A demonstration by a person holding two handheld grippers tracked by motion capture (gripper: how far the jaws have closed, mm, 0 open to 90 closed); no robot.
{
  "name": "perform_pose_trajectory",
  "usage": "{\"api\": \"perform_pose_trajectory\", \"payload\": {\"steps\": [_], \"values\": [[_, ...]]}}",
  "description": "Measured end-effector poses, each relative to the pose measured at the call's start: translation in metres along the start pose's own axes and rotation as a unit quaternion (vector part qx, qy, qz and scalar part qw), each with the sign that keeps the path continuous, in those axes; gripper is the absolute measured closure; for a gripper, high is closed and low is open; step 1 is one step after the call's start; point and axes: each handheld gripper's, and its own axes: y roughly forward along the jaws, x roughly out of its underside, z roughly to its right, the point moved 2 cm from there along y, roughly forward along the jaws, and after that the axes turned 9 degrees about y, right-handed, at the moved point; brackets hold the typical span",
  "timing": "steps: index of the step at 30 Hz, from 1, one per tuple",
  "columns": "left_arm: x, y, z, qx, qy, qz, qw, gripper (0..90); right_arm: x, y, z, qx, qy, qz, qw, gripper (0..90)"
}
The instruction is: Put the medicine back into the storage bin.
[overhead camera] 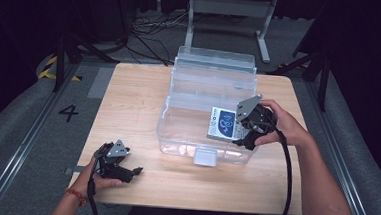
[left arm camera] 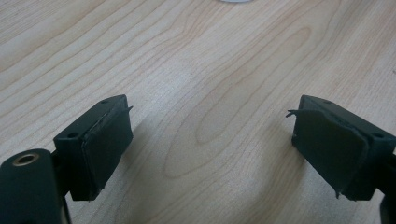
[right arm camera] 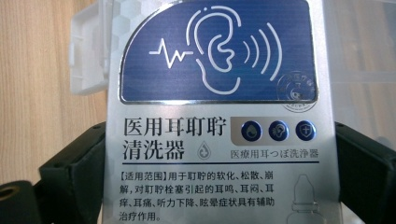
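Item one: a box (right arm camera: 219, 140), silver card with a blue panel bearing a white ear and sound-wave drawing, Chinese print below. In the right gripper view we see its face from close by; its lower edge and most of a small bottle drawing at the lower right are cut off. The right gripper (overhead camera: 242, 133) pinches it, one black jaw pressed to each side edge; the pads themselves sit behind the card. In the high view we find the box (overhead camera: 222, 123) held over the right half of the bin (overhead camera: 177, 131), tilted, its print too small to read there.

Item two: the bin, clear plastic, lid thrown back toward the far side of the table (overhead camera: 129, 93). A pale latch juts from its near wall. Through the glare we cannot tell what, if anything, lies inside. In the right gripper view, a white plastic corner shows behind the box at upper left.

Item three: the left gripper (overhead camera: 137, 172), low at the near left corner of the table, well apart from the bin. Its jaws stand spread wide with bare wood grain between them; the pad (left arm camera: 107, 144) edges look frayed. The holding hand (overhead camera: 96, 182) is partly cut off by the frame.

Beyond the table: dark floor, cables, a grey stand, a painted "4".
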Motion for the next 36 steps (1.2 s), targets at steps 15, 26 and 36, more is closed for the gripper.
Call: {"api": "perform_pose_trajectory", "payload": {"steps": [15,26,36], "values": [[0.000,0.000,0.000,0.000,0.000,0.000,1.0000,12.1,0.017,0.023,0.008,-0.014,0.024,-0.011,0.9995,5.2],[0.000,0.000,0.000,-0.001,-0.001,0.000,1.0000,12.1,0.032,0.027,0.010,-0.012,0.032,-0.018,0.9992,5.0],[0.000,0.000,0.001,-0.002,-0.003,0.000,1.0000,12.2,0.034,0.023,0.008,0.008,0.030,-0.034,0.9989,4.0]]}}
